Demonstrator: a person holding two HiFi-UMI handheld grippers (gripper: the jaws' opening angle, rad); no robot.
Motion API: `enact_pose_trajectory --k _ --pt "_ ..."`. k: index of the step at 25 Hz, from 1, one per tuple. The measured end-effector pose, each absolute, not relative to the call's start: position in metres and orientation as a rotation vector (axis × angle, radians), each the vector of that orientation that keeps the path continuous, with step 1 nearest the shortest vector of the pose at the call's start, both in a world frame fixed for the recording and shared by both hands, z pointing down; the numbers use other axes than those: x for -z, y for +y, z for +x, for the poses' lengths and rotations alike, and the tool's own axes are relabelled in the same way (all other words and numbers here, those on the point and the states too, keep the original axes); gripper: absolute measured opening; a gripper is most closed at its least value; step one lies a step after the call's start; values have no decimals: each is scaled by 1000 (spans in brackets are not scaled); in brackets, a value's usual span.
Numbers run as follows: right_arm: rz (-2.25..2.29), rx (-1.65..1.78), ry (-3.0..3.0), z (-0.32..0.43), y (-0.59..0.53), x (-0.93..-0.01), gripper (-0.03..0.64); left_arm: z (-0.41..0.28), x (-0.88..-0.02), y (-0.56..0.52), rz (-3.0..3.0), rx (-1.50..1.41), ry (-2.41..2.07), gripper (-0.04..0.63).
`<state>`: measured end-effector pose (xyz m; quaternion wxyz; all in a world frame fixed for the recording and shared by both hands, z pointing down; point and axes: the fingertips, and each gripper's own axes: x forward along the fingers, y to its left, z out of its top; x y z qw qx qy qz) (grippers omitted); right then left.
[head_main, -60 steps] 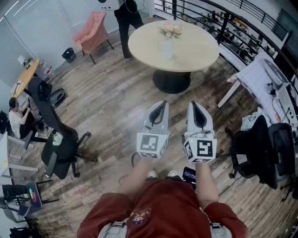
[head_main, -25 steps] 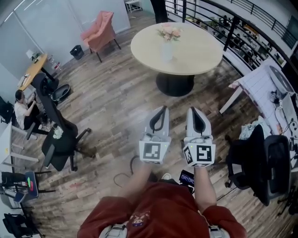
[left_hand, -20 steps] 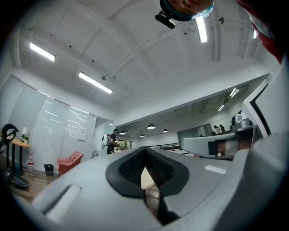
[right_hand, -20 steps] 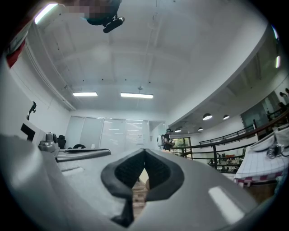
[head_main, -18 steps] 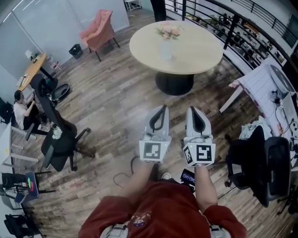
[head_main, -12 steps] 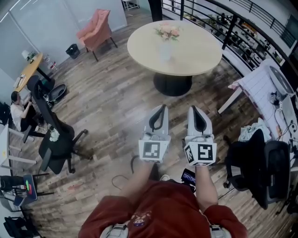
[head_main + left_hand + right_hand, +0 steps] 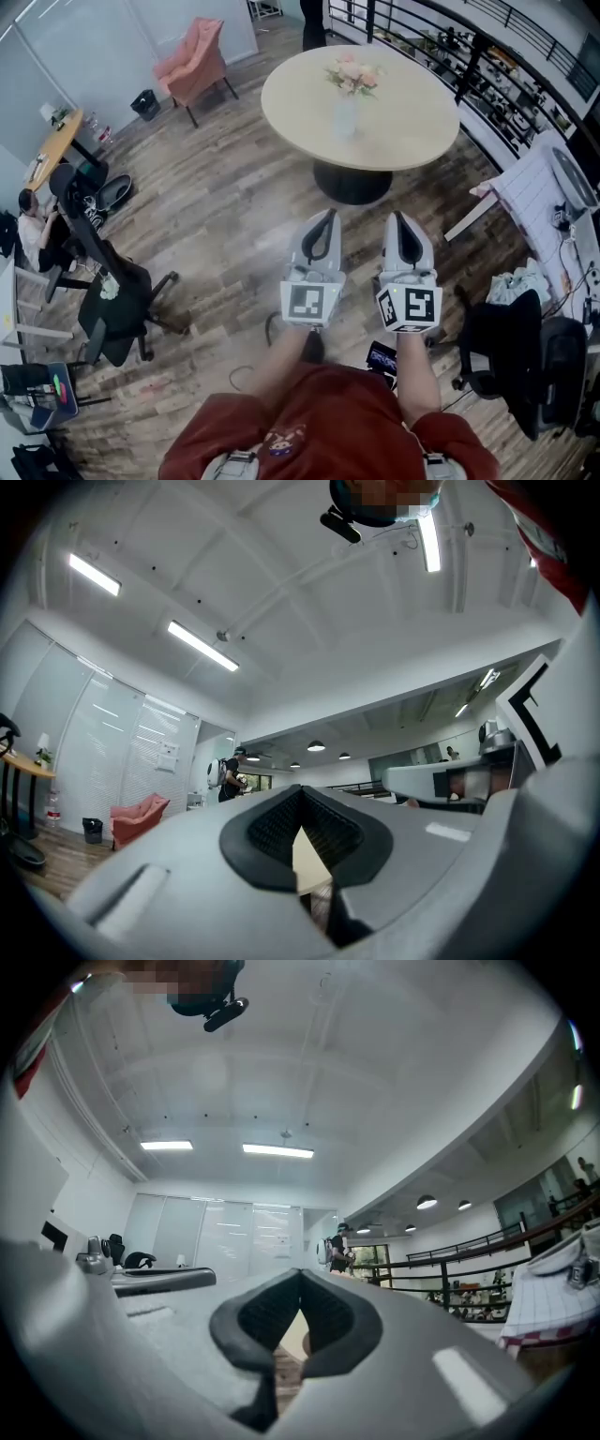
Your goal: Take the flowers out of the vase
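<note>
Pale vase (image 7: 345,117) stands upright on the round table (image 7: 412,131), pink flowers (image 7: 353,77) seated in it. Left gripper (image 7: 322,221) and right gripper (image 7: 404,224) are well short of the table, jaws closed together, both empty.

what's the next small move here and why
Probably step closer to the table, then open one gripper. The vase with the flowers stands on the table, well beyond the left gripper and right gripper. Both are over the floor, shut and empty, so nothing can be grasped from here.
</note>
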<state>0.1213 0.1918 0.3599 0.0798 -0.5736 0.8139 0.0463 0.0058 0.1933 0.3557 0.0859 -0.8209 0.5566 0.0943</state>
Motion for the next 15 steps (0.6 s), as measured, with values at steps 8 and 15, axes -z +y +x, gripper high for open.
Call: enact_pose_trajectory --k 8,15 --pt "-1739 -143 2432 80 129 -355 3 -32 -352 133 -2472 -274 1624 5" --pt "-1782 -153 2397 58 84 -351 3 -66 -352 87 -2486 -277 1601 5"
